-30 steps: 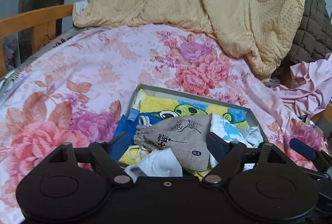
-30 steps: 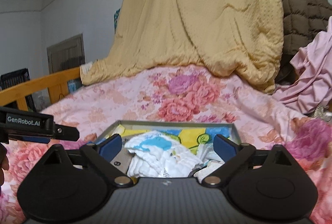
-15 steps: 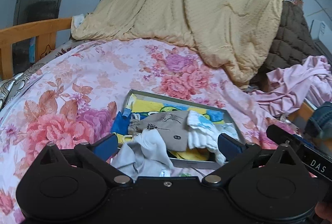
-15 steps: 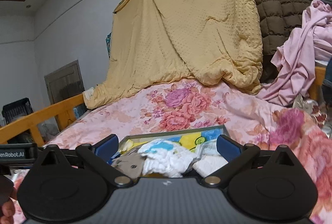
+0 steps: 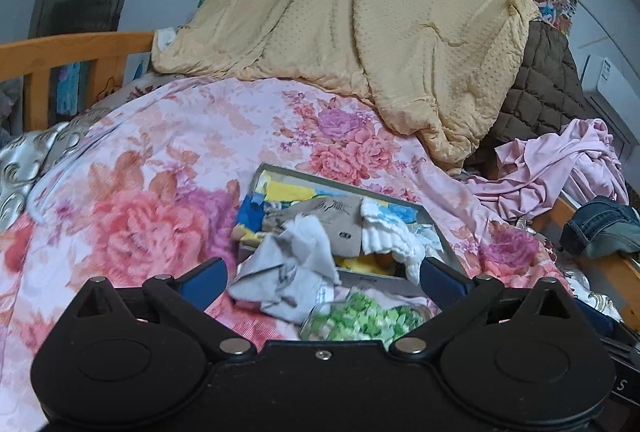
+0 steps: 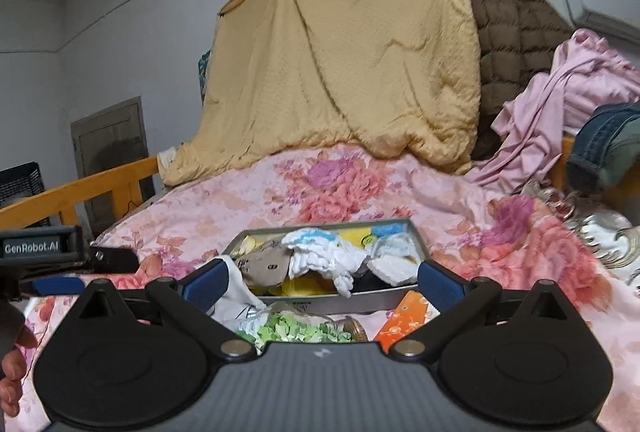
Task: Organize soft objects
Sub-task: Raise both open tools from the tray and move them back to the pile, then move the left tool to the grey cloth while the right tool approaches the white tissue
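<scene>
Lower centre: grey shallow metal tray (image 5: 434, 228) heaped with soft cloths, beyond wide-open, empty left gripper (image 5: 322, 278) and right gripper (image 6: 322, 278).

Left gripper (image 5: 322, 276) wide open over cloths, tray (image 5: 434, 222).

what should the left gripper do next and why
Probably bring the left gripper, jaws wide and empty, down onto the grey cloth. That cloth hangs over the near rim of the tray onto the bedspread, while the other soft things lie inside.
</scene>
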